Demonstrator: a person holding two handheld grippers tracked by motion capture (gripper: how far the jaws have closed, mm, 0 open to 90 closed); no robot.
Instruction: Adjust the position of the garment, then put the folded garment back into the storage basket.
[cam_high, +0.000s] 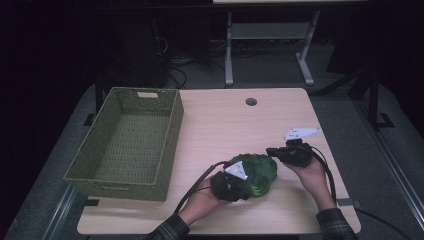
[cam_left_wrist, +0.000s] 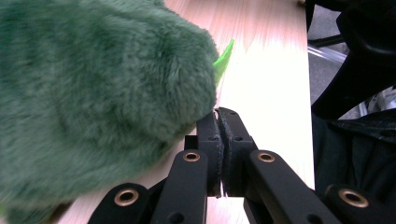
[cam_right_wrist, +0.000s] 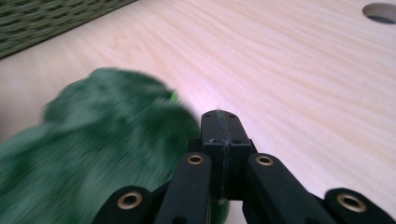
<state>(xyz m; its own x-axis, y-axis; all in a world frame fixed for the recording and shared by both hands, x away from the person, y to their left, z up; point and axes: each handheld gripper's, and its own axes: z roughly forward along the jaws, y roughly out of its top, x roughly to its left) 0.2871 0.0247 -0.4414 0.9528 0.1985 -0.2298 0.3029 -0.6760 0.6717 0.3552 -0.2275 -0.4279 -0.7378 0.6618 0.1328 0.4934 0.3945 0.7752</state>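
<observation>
A person sits at a pale wooden surface (cam_high: 220, 120), one two-jaw gripper in each hand; between the grippers, near the front edge, lies a green plush toy (cam_high: 257, 172) with a bright green trim. The left gripper (cam_high: 231, 186) sits against the toy's near-left side; in its own view its jaws are pressed together with nothing between them, the fur just touching their left flank. The right gripper (cam_high: 272, 150) is at the toy's upper-right edge; its jaws too are together and empty, the blurred toy lying just beside them (whether they touch it is hard to tell). To the left, well apart from the toy, stands an olive woven basket (cam_high: 172, 135), with nothing inside it. Judging by this layout, the toy is probably meant for the basket; nothing of that is done yet, since the toy rests ungripped on the surface; grasping, carrying and dropping it in all remain.
</observation>
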